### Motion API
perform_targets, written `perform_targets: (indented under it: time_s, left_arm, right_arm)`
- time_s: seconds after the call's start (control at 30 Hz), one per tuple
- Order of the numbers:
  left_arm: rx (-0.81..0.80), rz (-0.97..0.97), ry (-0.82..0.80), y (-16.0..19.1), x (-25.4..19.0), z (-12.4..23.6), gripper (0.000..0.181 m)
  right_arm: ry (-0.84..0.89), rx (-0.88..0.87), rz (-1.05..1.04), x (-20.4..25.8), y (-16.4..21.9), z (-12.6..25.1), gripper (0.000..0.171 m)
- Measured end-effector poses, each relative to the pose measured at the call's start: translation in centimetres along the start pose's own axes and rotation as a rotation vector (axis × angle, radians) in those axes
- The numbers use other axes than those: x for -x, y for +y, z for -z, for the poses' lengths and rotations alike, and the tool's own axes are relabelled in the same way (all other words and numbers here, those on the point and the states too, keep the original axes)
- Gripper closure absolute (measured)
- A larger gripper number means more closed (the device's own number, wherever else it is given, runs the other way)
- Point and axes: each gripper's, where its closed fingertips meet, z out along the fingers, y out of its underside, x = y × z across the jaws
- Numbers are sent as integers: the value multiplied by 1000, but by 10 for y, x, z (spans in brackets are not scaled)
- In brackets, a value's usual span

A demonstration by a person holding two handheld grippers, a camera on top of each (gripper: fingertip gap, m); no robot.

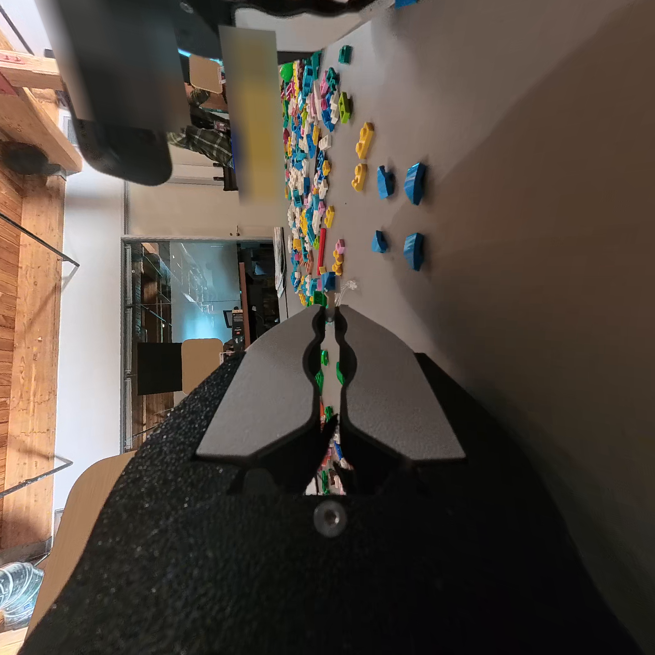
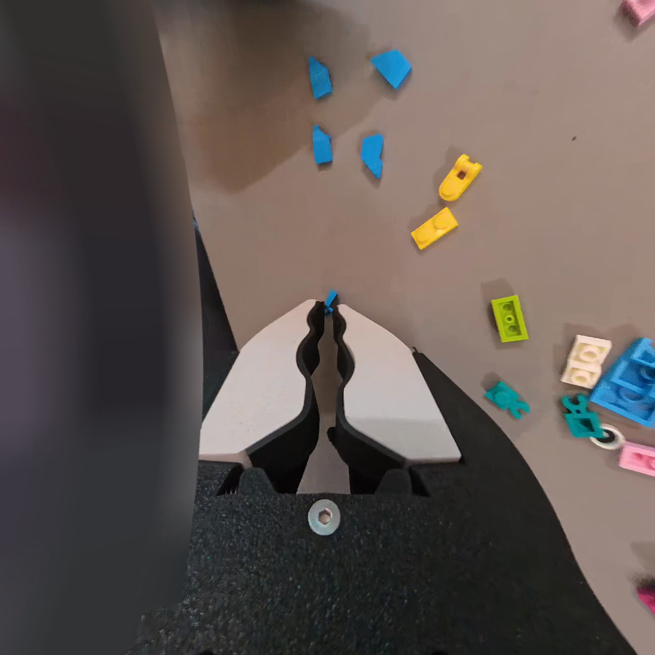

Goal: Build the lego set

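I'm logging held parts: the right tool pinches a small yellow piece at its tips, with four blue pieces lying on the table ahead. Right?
Not quite: the piece pinched at the right tool tips is blue, not yellow, as the right wrist view shows. Four blue pieces do lie on the table ahead.

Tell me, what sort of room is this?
Probably a shared office or workshop. A grey tabletop holds a heap of small mixed-colour plastic bricks; behind it stand plywood-backed chairs, a glass partition wall and exposed timber beams.
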Motion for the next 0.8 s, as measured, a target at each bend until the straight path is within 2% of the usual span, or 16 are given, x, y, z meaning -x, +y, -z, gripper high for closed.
perform_targets:
  time_s: [0.47,0.67,0.8]
  left_arm:
    - [-1,-2,8,-1,-1,0,177]
    - [-3,-3,3,-1,-1,0,177]
    - [-2,-5,5,-1,-1,0,177]
  right_arm:
    - [306,99,233,-13,6,9,160]
    - [443,-27,405,-6,0,7,157]
    - [492,-110,421,-5,-2,4,160]
